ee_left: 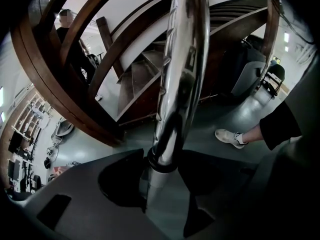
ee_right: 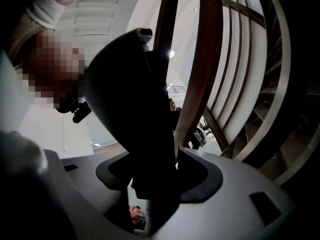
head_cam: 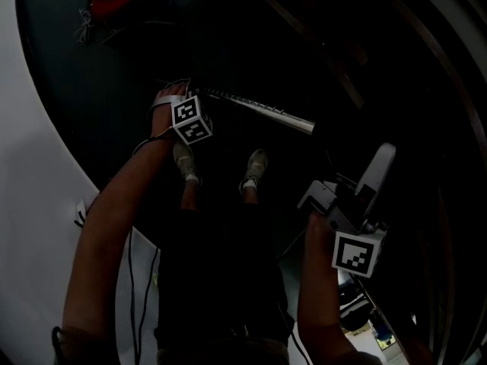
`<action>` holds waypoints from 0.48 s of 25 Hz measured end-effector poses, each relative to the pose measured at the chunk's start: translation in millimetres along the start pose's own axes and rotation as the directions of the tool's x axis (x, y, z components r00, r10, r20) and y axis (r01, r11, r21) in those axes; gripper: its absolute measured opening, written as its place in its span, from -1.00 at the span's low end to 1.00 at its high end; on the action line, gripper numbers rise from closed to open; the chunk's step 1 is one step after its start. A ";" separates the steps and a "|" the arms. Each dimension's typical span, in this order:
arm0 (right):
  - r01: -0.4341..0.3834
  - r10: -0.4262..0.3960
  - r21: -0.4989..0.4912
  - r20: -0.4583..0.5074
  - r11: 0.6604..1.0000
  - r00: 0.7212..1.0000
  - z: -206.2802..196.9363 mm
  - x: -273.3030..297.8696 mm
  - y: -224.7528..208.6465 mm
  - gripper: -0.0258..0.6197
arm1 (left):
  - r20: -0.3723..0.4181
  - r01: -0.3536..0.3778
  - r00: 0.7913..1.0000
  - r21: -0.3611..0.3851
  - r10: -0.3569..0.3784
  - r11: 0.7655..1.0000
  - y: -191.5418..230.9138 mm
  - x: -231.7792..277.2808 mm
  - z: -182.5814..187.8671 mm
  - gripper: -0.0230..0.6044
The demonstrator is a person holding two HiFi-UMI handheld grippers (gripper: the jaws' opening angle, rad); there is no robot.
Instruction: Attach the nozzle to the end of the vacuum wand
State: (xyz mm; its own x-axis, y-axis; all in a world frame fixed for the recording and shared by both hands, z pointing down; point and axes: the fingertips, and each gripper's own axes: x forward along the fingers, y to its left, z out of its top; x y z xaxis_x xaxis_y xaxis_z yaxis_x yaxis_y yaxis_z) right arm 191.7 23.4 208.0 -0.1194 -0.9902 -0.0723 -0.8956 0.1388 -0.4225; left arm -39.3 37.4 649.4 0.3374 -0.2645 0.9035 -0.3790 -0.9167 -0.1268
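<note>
- Head view, left side: left gripper (head_cam: 192, 101) at one end of the vacuum wand (head_cam: 262, 110), closed on it, marker cube (head_cam: 191, 120) turned up toward the camera.
- Same view, wand: slim, straight, bright metal, slanting toward picture right. Free end clear of the nozzle (head_cam: 379, 167), not touching it.
- Same view, right side: right gripper (head_cam: 356, 204) clamped on the nozzle. Pale grey part, flat-sided, projecting up and away past the jaws.
- Same view, centre: two pale shoes (head_cam: 255, 169) between the grippers, just below the wand. Surroundings too dark for more.
- Left gripper view: wand upright between the jaws, gripped from both sides. Chrome tube, mirror-smooth, with small ridges down one edge. Black collar (ee_left: 162, 163) just above the jaws, and a matte grey section beneath it, inside the grip.
- Same view, background: curved staircase (ee_left: 65, 84) of dark brown wood, glossy grey floor (ee_left: 250, 114).
- Right gripper view: nozzle between the jaws, held fast. Dark in silhouette, broad and rounded at the top, narrowing to the part within the grip; surface detail not readable.
- Same view, background: curved wooden balusters (ee_right: 207, 59) just beside the nozzle — dark, smooth, closely spaced.
</note>
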 end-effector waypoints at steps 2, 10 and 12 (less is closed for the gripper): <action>0.018 -0.018 0.018 -0.013 1.000 1.000 0.0 -3.7 -4.0 -0.14 | 0.002 -0.002 1.000 0.003 0.002 1.000 0.5 -0.4 -0.2 -0.23; 0.010 -0.010 -0.033 -0.009 0.999 1.000 2.7 7.6 -7.0 -0.17 | 0.007 0.004 1.000 0.075 -0.005 0.997 8.4 -3.2 1.9 -0.24; -0.029 0.028 -0.064 -0.016 0.998 0.999 4.1 15.1 0.3 -0.17 | 0.012 0.007 1.000 0.077 -0.008 0.997 11.5 -5.1 2.0 -0.24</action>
State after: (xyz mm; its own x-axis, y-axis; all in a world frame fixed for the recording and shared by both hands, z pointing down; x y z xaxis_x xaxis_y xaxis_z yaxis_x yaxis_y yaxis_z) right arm 191.3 8.5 203.1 -0.1508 -0.9861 -0.0697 -0.9174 0.1659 -0.3618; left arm -43.6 27.7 642.5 0.3504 -0.2610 0.8995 -0.3092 -0.9388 -0.1519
